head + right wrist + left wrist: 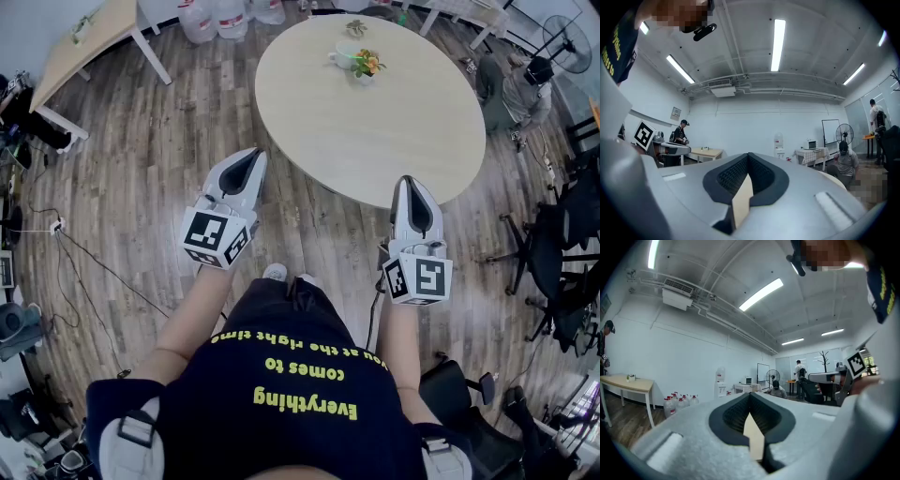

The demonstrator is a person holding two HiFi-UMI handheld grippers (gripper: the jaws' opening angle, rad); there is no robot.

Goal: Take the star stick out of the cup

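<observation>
On the round pale table (394, 141) a white cup (343, 58) stands at the far side, next to a small pot of orange flowers (367, 66). The star stick is too small to make out from here. My left gripper (247, 156) hangs over the wooden floor, short of the table's near edge. Its jaws are shut and hold nothing. My right gripper (411, 181) reaches just over the table's near rim, likewise shut and empty. Both gripper views look out level across the room, the left gripper (750, 396) and right gripper (749, 157) each showing closed pads.
A long wooden table (84, 42) stands at the far left, with water bottles (214, 19) beyond it. Cables (84, 272) trail over the floor on the left. Black office chairs (562, 253) and a seated person (516, 89) crowd the right side. A small plant (356, 27) sits behind the cup.
</observation>
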